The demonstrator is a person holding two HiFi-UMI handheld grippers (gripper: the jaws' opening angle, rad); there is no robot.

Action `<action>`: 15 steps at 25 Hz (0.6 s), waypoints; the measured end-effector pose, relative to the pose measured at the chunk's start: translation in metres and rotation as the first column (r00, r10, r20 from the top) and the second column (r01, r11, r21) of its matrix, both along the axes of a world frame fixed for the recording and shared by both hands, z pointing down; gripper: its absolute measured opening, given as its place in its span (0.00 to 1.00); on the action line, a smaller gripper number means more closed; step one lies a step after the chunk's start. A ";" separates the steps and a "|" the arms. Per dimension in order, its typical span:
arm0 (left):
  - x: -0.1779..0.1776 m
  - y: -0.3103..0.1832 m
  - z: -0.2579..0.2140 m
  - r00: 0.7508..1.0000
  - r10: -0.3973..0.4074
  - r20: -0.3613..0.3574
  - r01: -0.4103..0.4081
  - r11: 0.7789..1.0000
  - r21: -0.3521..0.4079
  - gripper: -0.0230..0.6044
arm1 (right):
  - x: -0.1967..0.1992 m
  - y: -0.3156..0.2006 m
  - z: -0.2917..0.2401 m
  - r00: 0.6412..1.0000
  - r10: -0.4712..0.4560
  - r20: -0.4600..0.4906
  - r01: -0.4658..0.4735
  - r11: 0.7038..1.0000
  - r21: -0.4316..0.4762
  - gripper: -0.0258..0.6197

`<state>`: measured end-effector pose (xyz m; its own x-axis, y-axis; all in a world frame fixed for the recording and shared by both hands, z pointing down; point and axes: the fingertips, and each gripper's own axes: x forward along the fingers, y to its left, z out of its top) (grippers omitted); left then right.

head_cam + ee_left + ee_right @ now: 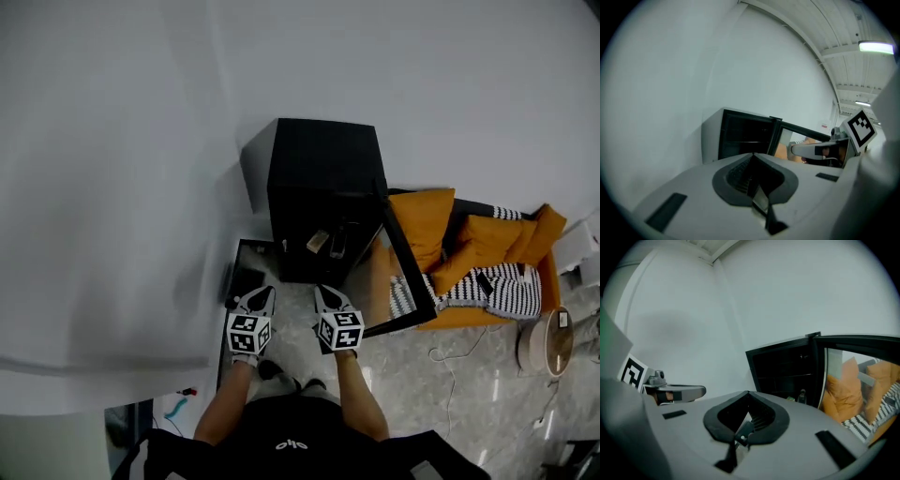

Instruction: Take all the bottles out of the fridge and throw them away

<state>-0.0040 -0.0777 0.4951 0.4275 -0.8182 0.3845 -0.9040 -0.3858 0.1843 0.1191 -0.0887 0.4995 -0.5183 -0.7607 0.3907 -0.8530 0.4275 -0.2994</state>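
Matt black fridge (323, 173), glossy floor (441, 389)

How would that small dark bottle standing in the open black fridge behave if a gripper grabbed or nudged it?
The small dark bottle stands upright and narrow inside the black fridge, so a sideways nudge would probably tip it. It looks small, so it is likely light, though whether it is full cannot be told. If round, it may roll once down.

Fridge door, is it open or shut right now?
Open. The door stands swung out from the fridge, and a bottle shows on a shelf inside.
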 end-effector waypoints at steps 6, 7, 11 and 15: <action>0.061 0.019 -0.031 0.998 0.055 0.005 -0.055 0.998 0.040 0.05 | 0.064 0.028 -0.023 0.998 0.057 0.020 -0.057 0.998 0.003 0.05; 0.068 0.022 -0.034 0.998 0.060 0.007 -0.060 0.997 0.043 0.05 | 0.073 0.032 -0.026 0.998 0.062 0.019 -0.062 0.998 0.007 0.05; 0.096 0.039 -0.040 0.997 0.077 0.016 -0.077 0.995 0.055 0.05 | 0.105 0.052 -0.030 0.996 0.087 0.022 -0.087 0.996 0.014 0.05; 0.116 0.055 -0.044 0.997 0.081 0.012 -0.082 0.994 0.066 0.05 | 0.131 0.073 -0.032 0.994 0.105 0.030 -0.106 0.994 0.015 0.05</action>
